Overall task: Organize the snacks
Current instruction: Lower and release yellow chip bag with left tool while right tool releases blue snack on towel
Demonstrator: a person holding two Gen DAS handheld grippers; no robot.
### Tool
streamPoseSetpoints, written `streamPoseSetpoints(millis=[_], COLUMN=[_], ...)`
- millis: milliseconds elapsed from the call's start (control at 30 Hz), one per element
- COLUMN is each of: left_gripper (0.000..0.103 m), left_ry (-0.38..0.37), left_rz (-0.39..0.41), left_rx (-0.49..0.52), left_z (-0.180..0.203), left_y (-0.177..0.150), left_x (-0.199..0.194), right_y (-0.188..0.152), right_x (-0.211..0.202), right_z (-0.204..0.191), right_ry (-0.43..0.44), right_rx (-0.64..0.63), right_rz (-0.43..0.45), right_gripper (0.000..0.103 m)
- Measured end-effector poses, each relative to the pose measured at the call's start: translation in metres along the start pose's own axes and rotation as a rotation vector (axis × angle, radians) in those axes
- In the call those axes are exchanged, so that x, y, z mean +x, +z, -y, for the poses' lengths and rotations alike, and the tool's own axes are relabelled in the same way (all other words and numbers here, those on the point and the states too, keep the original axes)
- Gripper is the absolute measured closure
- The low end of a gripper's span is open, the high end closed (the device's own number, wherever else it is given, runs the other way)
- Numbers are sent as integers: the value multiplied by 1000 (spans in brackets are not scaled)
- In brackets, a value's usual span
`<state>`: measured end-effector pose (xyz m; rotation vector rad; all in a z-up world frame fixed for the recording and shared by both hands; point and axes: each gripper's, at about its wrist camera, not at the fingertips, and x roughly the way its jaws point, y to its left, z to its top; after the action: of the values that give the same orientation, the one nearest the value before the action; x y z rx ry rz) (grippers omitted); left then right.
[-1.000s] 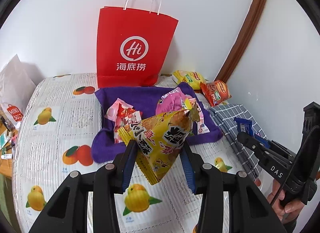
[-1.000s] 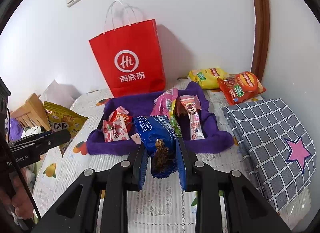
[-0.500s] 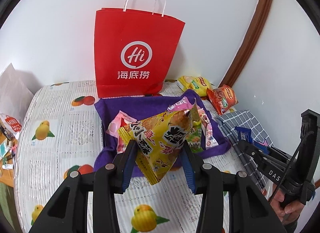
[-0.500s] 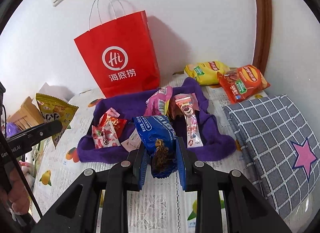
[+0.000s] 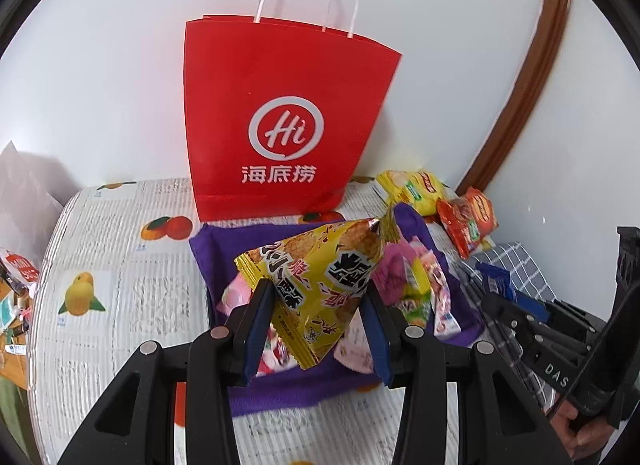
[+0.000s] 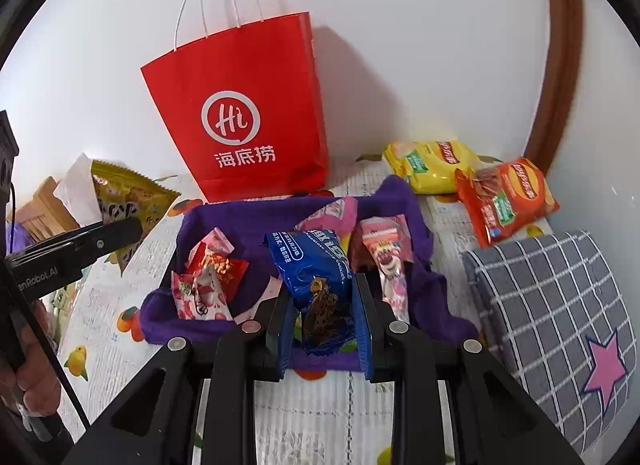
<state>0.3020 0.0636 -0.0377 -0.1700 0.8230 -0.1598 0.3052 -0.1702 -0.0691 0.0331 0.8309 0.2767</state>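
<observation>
My left gripper (image 5: 318, 319) is shut on a yellow snack bag (image 5: 320, 277) and holds it just above the purple cloth tray (image 5: 212, 249). My right gripper (image 6: 320, 317) is shut on a blue cookie packet (image 6: 314, 261), which hangs over the near side of the same purple cloth tray (image 6: 236, 217). Pink and red snack packets (image 6: 204, 285) lie in the tray, along with a long pink packet (image 6: 386, 257). A red paper bag (image 5: 280, 117) with white handles stands upright behind the tray against the wall. The yellow snack bag (image 6: 128, 201) also shows at the left of the right wrist view.
A yellow chip bag (image 6: 432, 161) and an orange chip bag (image 6: 508, 197) lie at the back right by the wall. A grey checked cushion (image 6: 560, 305) with a pink star sits right of the tray. The fruit-print tablecloth (image 5: 120, 285) spreads to the left. A person's hand (image 6: 28, 377) holds the left gripper's handle.
Both grippers have moved forward toward the red bag with their packets still held. They have gone from in front of the purple tray to over it.
</observation>
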Motion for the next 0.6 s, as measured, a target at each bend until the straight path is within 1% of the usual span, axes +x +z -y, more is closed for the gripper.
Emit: streamPoseSetpoints(millis=[133, 267, 367, 467, 600], left_gripper=[62, 62, 62, 62, 62], left_ry=[-2, 12, 25, 22, 11], left_rz=[-17, -18, -19, -65, -64], left_rx=[-20, -18, -21, -28, -40], left_z=[-7, -9, -13, -19, -25], left_y=[10, 14, 11, 9, 9], left_x=[16, 28, 37, 51, 54], right_y=[11, 21, 25, 28, 35], right_x=[9, 16, 23, 31, 42], right_z=[-3, -4, -6, -11, -12], right_ry=[6, 16, 23, 18, 15], right_rx=[-2, 6, 10, -10, -13], right_rz=[1, 0, -12, -16, -15], right_gripper=[77, 77, 77, 77, 77])
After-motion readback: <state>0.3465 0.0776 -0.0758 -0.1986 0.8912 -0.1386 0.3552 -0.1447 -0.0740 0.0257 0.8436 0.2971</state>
